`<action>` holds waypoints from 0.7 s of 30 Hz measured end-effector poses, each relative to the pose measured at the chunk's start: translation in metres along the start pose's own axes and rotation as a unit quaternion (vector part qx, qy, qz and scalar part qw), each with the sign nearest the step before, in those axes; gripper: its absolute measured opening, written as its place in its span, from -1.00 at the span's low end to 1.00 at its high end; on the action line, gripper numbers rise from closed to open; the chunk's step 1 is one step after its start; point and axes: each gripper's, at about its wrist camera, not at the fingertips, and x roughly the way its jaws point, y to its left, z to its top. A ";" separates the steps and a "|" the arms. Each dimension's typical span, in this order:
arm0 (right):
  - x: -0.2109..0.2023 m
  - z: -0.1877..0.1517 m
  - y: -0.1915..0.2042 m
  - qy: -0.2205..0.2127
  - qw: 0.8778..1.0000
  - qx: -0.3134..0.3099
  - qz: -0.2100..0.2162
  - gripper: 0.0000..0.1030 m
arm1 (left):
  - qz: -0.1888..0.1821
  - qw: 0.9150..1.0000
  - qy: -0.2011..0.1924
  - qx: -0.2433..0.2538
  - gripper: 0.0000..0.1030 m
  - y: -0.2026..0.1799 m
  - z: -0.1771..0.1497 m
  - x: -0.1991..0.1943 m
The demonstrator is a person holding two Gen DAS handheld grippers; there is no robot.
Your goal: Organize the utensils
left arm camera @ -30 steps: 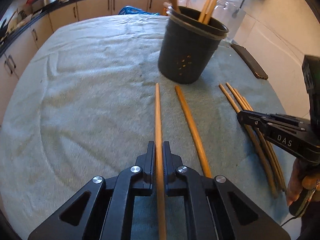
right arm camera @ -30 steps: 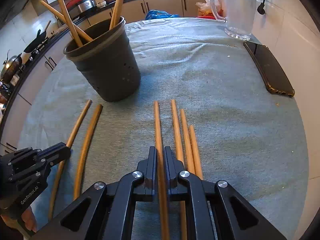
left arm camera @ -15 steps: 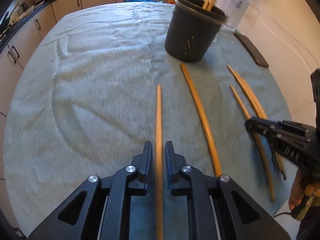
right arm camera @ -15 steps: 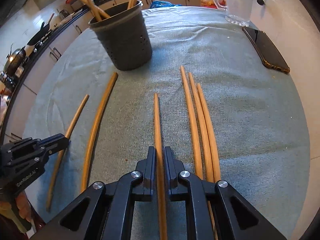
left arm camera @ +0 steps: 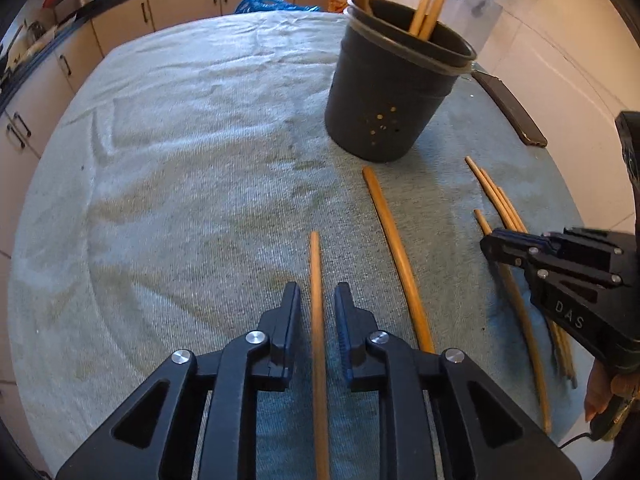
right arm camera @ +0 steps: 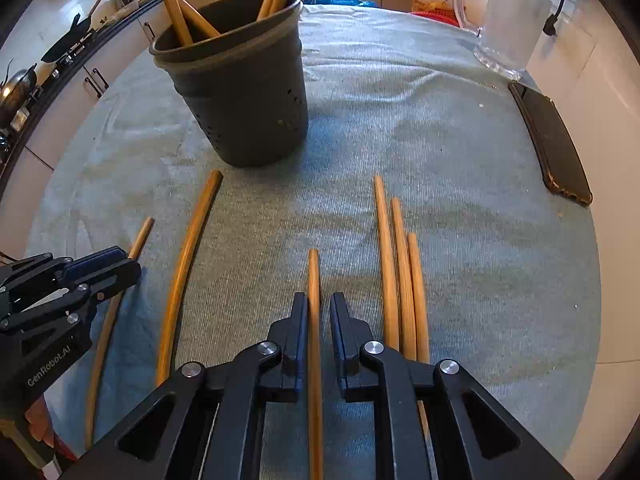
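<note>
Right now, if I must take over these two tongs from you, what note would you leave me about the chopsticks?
The left tongs have just been closing around one chopstick. A thin gap shows on each side, so it is not gripped yet.
The right tongs are doing the same around another chopstick, with a gap on one side.
Done: several sticks stand in the dark holder.
Left: these two, a single stick lying between the tongs, and three sticks beside the right tongs on the cloth.
</note>
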 end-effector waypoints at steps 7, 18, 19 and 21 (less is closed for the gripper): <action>-0.041 -0.012 0.004 -0.075 0.996 0.011 0.040 -0.87 | -0.013 0.997 -0.071 -0.010 -0.90 0.006 -0.018 -0.046; -0.146 -0.056 0.003 -0.228 0.972 0.014 0.049 -0.87 | -0.028 0.973 -0.227 -0.015 -0.89 0.001 -0.061 -0.164; -0.153 -0.061 0.002 -0.238 0.970 0.014 0.049 -0.87 | -0.025 0.970 -0.242 -0.012 -0.89 -0.001 -0.069 -0.174; -0.165 -0.071 0.001 -0.251 0.967 0.014 0.051 -0.87 | -0.016 0.965 -0.262 -0.003 -0.89 -0.006 -0.082 -0.189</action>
